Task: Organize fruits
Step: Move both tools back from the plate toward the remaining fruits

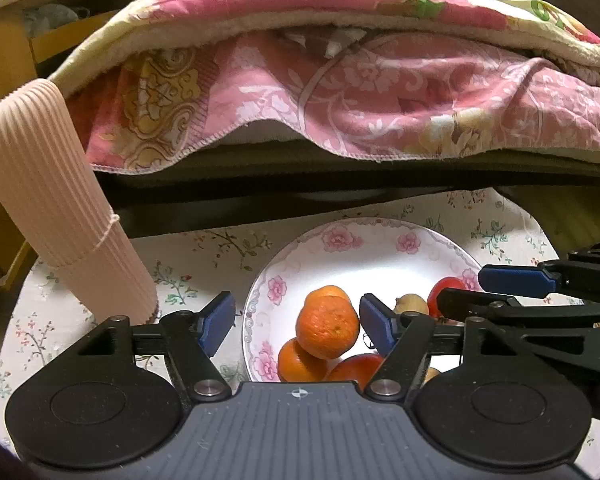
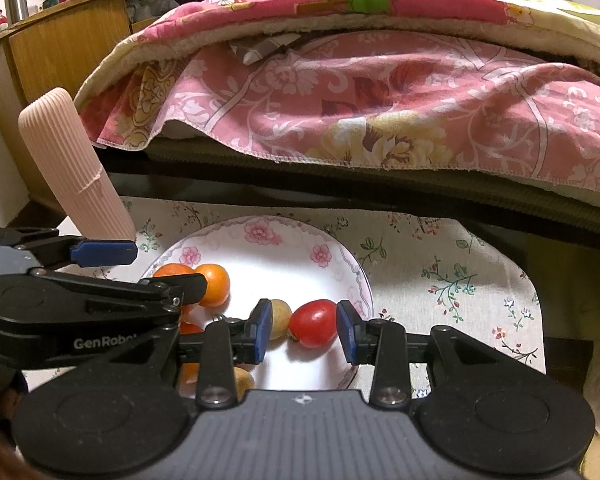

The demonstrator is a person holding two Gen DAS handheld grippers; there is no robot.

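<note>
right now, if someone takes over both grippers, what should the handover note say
Left gripper: open, jaws either side of the top orange, pads not pressing it.
Right gripper: open, straddling the red tomato, gaps both sides.
Fruit: oranges piled on the floral plate, with a small yellowish fruit and the tomato.
Done: the fruit in view is on the plate.
Left: nothing gripped; tidy the pile if needed.

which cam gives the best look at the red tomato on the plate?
Right wrist view: the red tomato sits whole between the open pads of the right gripper, on the floral plate. In the left wrist view only a sliver shows behind the right gripper's finger.
</note>
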